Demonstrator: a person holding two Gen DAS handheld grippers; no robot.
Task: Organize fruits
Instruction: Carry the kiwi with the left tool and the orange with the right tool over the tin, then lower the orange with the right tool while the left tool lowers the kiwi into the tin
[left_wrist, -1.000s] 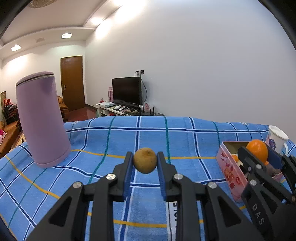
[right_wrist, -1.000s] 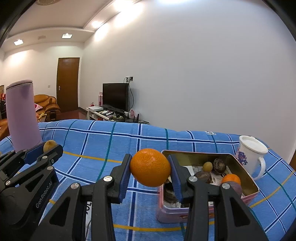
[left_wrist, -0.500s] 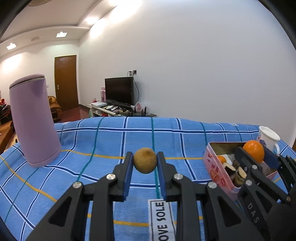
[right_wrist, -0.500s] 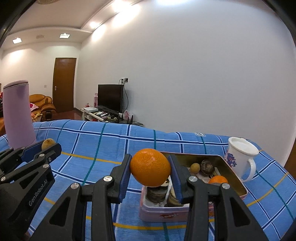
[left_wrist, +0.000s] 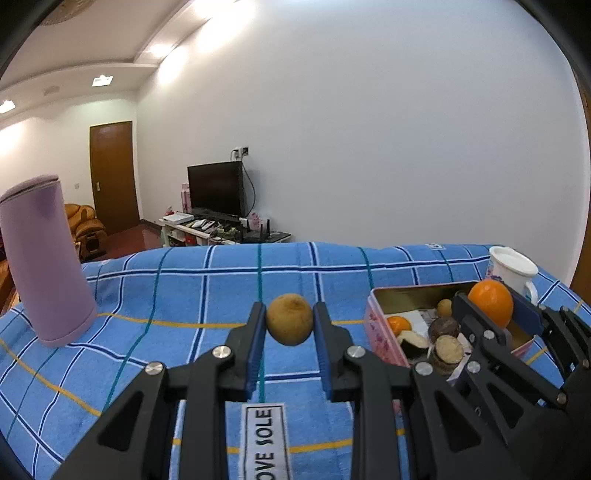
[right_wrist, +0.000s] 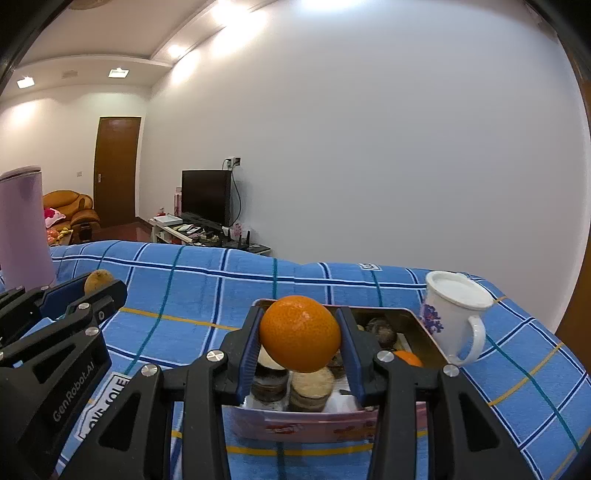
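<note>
My left gripper (left_wrist: 290, 319) is shut on a small brown-yellow fruit (left_wrist: 290, 318) and holds it above the blue checked cloth (left_wrist: 207, 291), left of the pink tin (left_wrist: 380, 325). My right gripper (right_wrist: 300, 334) is shut on an orange (right_wrist: 300, 333) and holds it over the near part of the pink tin (right_wrist: 314, 424). The tin holds a small orange (right_wrist: 406, 357), dark round fruits (right_wrist: 384, 334) and stacked round biscuits (right_wrist: 311, 387). In the left wrist view the right gripper (left_wrist: 491, 302) with the orange (left_wrist: 490, 302) shows over the tin.
A tall lilac cylinder (left_wrist: 44, 258) stands on the cloth at the left. A white flowered mug (right_wrist: 454, 317) stands right of the tin. A white label (left_wrist: 264, 439) is sewn on the cloth near me. A TV stand and a door lie beyond the table.
Both grippers have moved right, each still holding its fruit. The right gripper with the orange now sits over the tin, which has come nearer in both views.
</note>
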